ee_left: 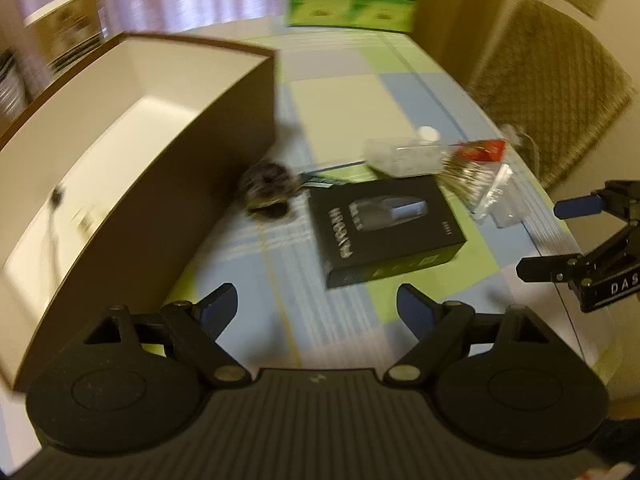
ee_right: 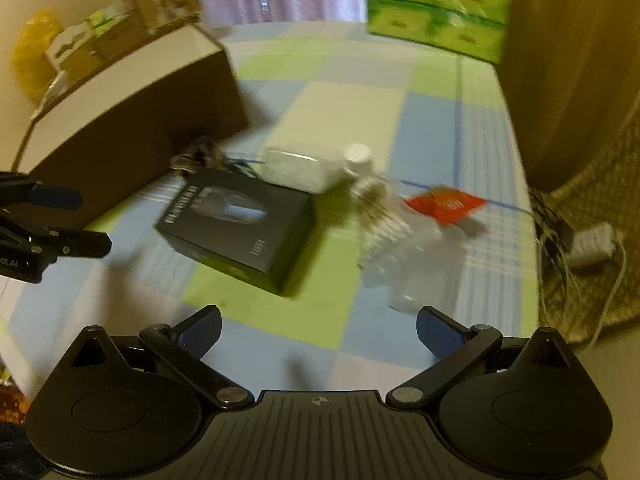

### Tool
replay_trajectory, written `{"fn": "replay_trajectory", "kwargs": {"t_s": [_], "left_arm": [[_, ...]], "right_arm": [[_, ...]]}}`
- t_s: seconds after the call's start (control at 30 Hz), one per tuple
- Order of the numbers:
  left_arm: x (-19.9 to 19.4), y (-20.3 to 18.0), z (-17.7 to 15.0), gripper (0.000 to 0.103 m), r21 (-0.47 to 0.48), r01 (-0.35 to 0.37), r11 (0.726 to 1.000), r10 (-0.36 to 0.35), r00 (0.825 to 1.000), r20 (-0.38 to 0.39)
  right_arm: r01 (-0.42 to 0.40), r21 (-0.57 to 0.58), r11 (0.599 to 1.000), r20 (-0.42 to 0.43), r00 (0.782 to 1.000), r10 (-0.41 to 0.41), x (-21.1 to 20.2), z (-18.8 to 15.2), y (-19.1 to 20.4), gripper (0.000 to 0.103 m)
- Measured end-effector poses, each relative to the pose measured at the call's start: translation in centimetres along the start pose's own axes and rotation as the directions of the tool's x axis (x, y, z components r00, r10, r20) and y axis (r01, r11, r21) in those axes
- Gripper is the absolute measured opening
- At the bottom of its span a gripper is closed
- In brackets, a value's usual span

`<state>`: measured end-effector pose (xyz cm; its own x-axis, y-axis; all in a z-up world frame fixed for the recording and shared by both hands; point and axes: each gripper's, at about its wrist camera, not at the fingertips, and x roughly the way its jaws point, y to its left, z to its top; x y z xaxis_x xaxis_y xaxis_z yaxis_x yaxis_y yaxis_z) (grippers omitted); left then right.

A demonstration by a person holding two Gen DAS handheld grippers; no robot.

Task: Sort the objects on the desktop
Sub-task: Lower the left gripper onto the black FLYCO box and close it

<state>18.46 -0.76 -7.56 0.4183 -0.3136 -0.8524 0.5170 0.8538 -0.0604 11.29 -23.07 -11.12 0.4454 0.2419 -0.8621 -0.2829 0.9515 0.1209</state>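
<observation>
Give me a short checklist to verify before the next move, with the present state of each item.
1. Left gripper open and holding nothing: ok.
2. Right gripper open and holding nothing: ok.
3. Big box open on top, with room inside: ok; only a small item lies near its left wall.
4. Black box lies flat on the tablecloth, nothing on top of it: ok.
5. Clear case and plastic bag free to take one at a time: not ok, they crowd together behind the black box.
6. What the dark clump beside the big box is: cannot tell, too blurred.
</observation>
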Motion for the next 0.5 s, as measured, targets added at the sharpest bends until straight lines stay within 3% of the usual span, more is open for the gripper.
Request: {"fn": "replay_trajectory", "kwargs": {"t_s": [0.27,0.5], "left_arm": [[3.5,-1.3,2.8,0.092,0.209,0.091,0.974,-0.092,0.996,-0.007],[6.7,-3.1,4.9,0.097,0.396,0.190,0.898,-0.187,0.981,-0.048]], "right_arm": [[0.064,0.112,0.992,-0.043,0.997,-0.059,0.7,-1.4,-3.2,0.101],[0.124,0.206,0.971,-0.074,0.991,-0.111,0.9,-2.3,-6.0,0.101]]}}
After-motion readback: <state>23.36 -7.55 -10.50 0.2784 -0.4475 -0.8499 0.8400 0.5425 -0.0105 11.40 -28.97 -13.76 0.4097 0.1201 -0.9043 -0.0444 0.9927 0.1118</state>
